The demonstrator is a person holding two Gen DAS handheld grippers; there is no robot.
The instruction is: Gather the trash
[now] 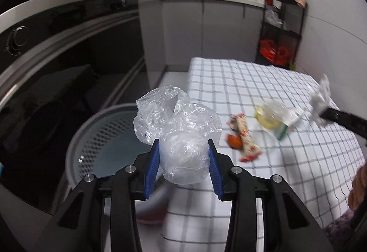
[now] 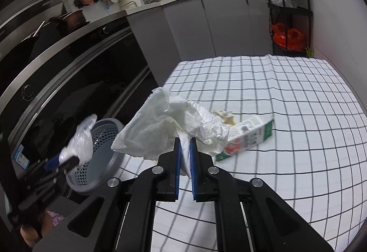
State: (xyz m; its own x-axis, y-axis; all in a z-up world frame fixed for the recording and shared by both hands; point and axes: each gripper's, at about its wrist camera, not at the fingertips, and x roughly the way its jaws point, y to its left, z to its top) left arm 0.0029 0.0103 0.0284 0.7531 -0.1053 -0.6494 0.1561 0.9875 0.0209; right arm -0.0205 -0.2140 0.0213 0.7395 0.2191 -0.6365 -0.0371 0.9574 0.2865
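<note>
Clearly both pieces of trash are lifted and on their way to the grey perforated bin (image 1: 96,137), which stands low at the bench's (image 1: 298,160) near-left edge. The left gripper (image 1: 183,155) pinches a crumpled clear plastic bag (image 1: 176,119) between its jaws, tilted down over the bin's rim. The right gripper (image 2: 185,151), jaws pressed together on a white paper napkin (image 2: 165,128), hangs over the bench further right. Next, I judge, each should let go above the bin. A milk carton (image 2: 247,135) and a snack wrapper (image 1: 245,137) remain on the bench.
</note>
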